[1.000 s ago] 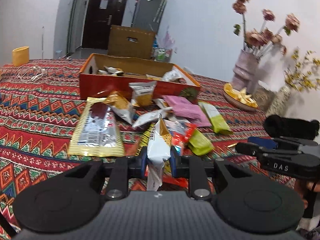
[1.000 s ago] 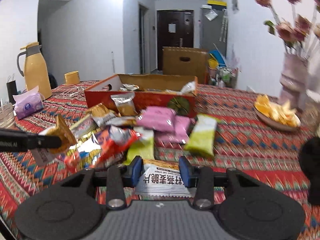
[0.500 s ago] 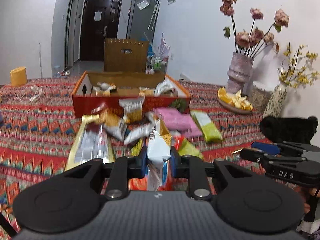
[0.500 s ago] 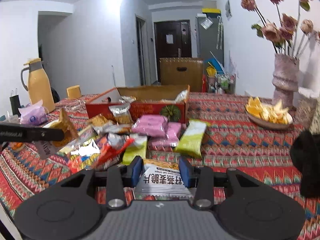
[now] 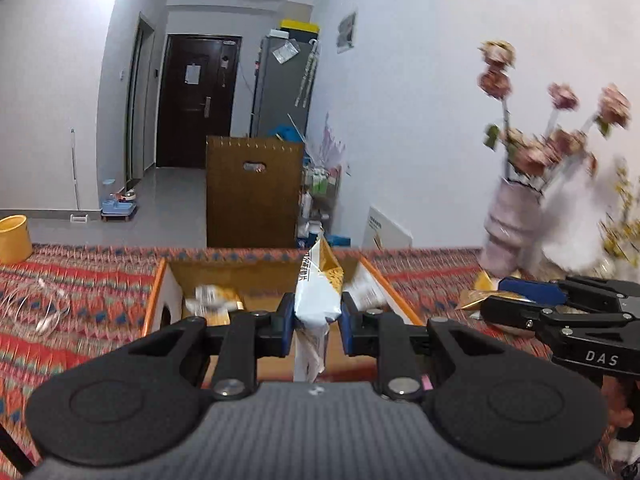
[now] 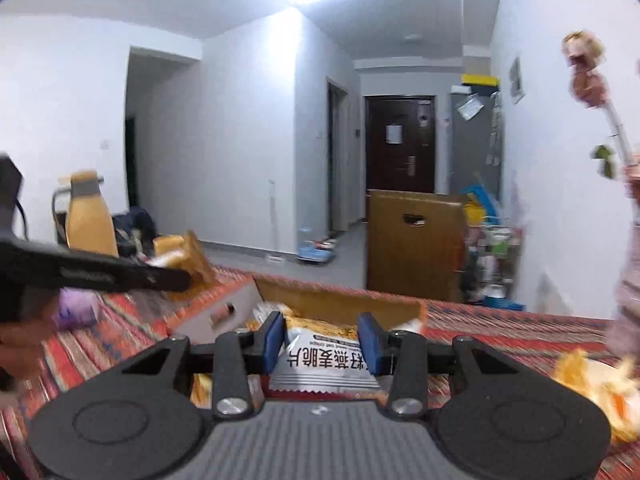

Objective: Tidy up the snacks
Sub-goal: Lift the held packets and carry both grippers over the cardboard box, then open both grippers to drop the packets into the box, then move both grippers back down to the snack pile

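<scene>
- My left gripper (image 5: 314,322) pinches an upright white-and-orange snack packet (image 5: 319,294); my right gripper (image 6: 320,343) clamps an oat crisps packet (image 6: 322,360).
- Both hang just before the open cardboard box (image 5: 176,276); next I judge: carry forward, release inside.

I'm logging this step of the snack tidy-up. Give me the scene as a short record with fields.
left gripper: shut on a white and gold snack packet, held upright
right gripper: shut on a flat white oat crisp packet
box: open cardboard box just ahead of both grippers, a few packets already inside
table: covered with a red patterned cloth
nearby: vase of flowers at the right, yellow cup at the far left
step: both packets held above the box, not yet released
</scene>
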`<state>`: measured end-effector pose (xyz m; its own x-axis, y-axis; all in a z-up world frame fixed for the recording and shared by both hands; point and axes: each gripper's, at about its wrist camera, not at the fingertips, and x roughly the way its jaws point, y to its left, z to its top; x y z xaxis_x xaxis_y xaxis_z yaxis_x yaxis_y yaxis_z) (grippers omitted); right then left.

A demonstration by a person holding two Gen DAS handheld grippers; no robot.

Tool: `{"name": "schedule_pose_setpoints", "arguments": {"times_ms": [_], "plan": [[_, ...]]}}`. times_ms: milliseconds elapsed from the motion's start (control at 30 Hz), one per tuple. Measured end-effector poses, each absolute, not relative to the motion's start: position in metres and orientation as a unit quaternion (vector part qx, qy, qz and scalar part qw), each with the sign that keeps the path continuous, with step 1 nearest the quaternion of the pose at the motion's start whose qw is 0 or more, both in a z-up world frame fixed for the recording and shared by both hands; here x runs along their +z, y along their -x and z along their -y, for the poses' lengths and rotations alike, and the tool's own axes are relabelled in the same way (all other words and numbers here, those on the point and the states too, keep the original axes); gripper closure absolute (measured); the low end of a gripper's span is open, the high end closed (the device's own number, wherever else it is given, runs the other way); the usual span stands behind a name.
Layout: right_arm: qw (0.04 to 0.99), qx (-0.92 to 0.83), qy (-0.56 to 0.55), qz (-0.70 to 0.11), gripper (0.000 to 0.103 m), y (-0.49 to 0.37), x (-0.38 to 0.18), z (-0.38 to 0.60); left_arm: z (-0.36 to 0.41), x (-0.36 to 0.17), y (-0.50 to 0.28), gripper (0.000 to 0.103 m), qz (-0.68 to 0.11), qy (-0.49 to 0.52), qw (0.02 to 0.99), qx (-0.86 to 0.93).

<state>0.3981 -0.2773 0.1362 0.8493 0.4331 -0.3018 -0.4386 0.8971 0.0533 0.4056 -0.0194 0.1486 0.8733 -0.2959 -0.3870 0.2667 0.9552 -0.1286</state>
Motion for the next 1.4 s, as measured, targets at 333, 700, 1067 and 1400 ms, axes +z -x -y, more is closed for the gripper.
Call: {"name": "schedule_pose_setpoints", "arguments": {"times_ms": [333, 700, 1067, 1400], "plan": [[0.945, 0.230, -0.086, -0.217, 0.063, -0.588, 0.124, 0.245, 0.000, 0.121, -0.567, 0.081, -0.263, 0.103, 0.947, -0.151], [0.889, 0.162, -0.216, -0.370, 0.039, -0.720, 0.029, 0.225, -0.006, 0.035, -0.660, 0.040, -0.369, 0.151, 0.911, -0.109], [0.903, 0.154, -0.220, -0.336, 0.023, -0.684, 0.051, 0.248, -0.027, 0.077, -0.631, 0.025, -0.314, 0.140, 0.935, -0.089], [0.937, 0.151, -0.110, -0.295, 0.014, -0.597, 0.144, 0.267, -0.012, 0.143, -0.547, 0.010, -0.257, 0.064, 0.960, -0.095]]}}
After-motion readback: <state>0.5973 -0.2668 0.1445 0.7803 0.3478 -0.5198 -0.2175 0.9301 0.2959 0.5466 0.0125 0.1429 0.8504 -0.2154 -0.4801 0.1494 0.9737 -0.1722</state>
